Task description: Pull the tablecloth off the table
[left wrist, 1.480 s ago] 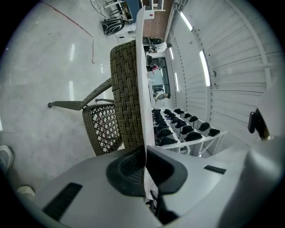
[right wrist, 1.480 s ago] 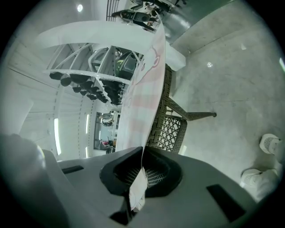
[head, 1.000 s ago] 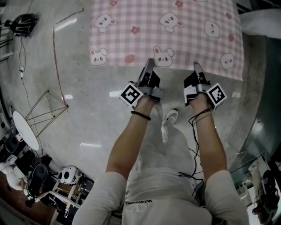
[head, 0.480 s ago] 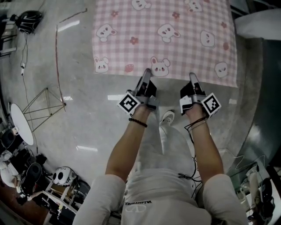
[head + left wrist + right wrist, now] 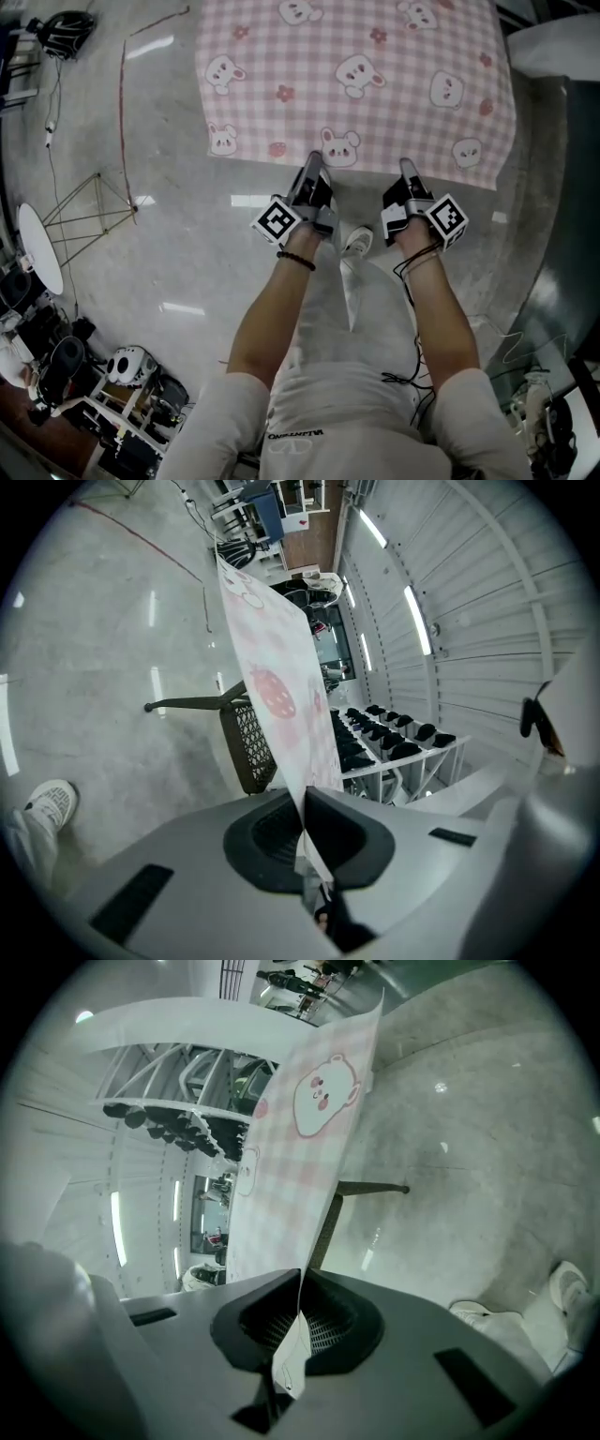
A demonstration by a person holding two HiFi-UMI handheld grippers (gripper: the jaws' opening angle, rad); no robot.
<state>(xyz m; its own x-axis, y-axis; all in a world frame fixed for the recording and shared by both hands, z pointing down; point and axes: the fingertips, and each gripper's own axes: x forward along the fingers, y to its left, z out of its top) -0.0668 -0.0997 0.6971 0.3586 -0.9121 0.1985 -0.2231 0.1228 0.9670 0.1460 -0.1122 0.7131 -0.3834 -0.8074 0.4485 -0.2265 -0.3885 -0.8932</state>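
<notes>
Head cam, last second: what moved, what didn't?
Left gripper and right gripper drew back toward the person, dragging the tablecloth with them. Nothing grasped or released: both stay shut on its near edge.

Head looks down, all share tablecloth (image 5: 356, 103)

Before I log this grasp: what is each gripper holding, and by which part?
The tablecloth: the left gripper and the right gripper are each shut on its near edge, side by side.
</notes>
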